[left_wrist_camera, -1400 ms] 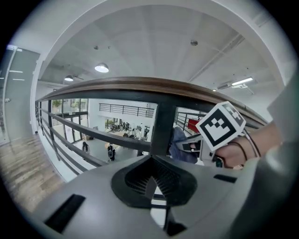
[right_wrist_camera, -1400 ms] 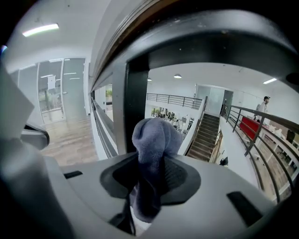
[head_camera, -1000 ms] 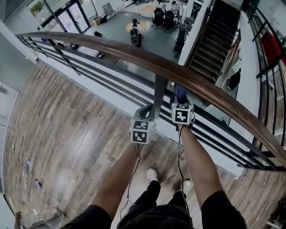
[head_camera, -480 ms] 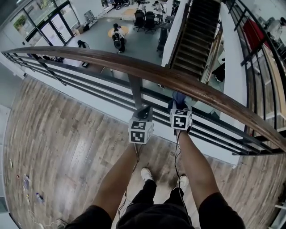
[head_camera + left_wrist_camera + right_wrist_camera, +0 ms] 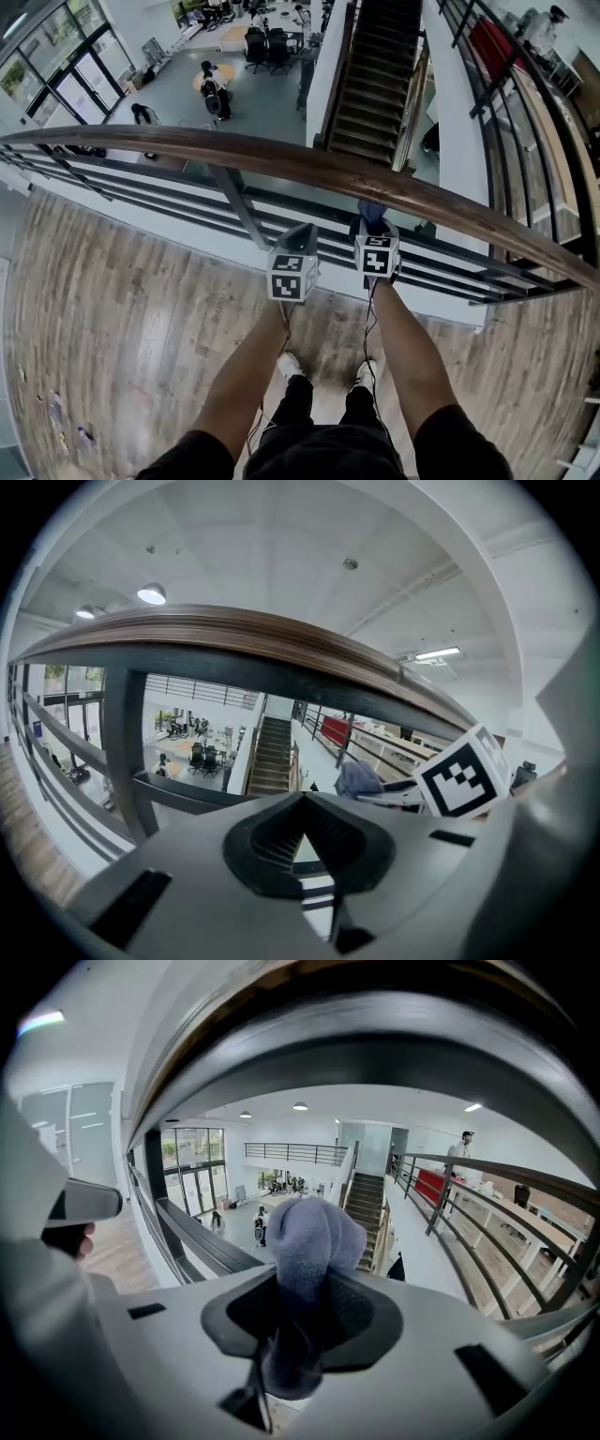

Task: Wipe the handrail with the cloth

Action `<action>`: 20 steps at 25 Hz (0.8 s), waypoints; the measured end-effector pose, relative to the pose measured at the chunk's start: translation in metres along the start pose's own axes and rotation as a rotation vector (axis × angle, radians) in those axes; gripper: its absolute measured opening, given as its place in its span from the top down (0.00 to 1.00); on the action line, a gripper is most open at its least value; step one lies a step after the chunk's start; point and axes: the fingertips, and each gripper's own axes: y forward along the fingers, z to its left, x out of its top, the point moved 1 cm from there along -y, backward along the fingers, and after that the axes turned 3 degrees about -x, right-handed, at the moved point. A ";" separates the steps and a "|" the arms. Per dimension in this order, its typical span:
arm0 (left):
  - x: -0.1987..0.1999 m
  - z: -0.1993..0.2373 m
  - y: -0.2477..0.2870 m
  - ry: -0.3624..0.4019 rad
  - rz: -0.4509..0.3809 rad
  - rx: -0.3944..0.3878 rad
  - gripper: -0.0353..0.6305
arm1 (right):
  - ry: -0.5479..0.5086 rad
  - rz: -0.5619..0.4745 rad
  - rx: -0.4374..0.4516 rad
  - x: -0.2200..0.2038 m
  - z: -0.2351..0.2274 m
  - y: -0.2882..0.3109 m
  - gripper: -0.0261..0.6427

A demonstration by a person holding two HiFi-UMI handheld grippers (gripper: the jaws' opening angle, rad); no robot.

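Note:
The brown wooden handrail (image 5: 309, 164) curves across the head view above both grippers. A blue-grey cloth (image 5: 373, 213) sticks up from my right gripper (image 5: 374, 225), just under the rail's near edge; I cannot tell if it touches. In the right gripper view the cloth (image 5: 314, 1237) is clamped between the shut jaws, with the handrail (image 5: 375, 1026) close overhead. My left gripper (image 5: 301, 231) is beside it on the left, below the rail. The left gripper view shows that gripper (image 5: 302, 803) shut and empty, the handrail (image 5: 234, 635) above, and the cloth (image 5: 356, 778) to the right.
A black metal post (image 5: 239, 211) and horizontal black bars (image 5: 169, 192) run beneath the rail. Beyond is a drop to a lower floor with people (image 5: 214, 89) and chairs, and a staircase (image 5: 370, 75). The person's feet (image 5: 323, 370) stand on wood flooring (image 5: 112, 309).
Both grippers have shifted right along the railing: the black post, behind the left gripper a second ago, now lies to its left. The cloth stays clamped in the right gripper.

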 end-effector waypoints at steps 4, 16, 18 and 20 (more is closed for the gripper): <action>0.001 -0.051 0.021 0.009 0.008 -0.044 0.95 | 0.016 0.011 -0.022 -0.016 -0.054 -0.017 0.79; -0.009 -0.192 0.081 0.051 0.034 -0.135 0.95 | 0.084 0.035 -0.083 -0.070 -0.202 -0.055 0.79; -0.013 -0.214 0.091 0.062 0.044 -0.151 0.95 | 0.085 0.034 -0.093 -0.079 -0.224 -0.061 0.79; -0.014 -0.231 0.099 0.067 0.053 -0.164 0.95 | 0.077 0.031 -0.104 -0.083 -0.240 -0.068 0.79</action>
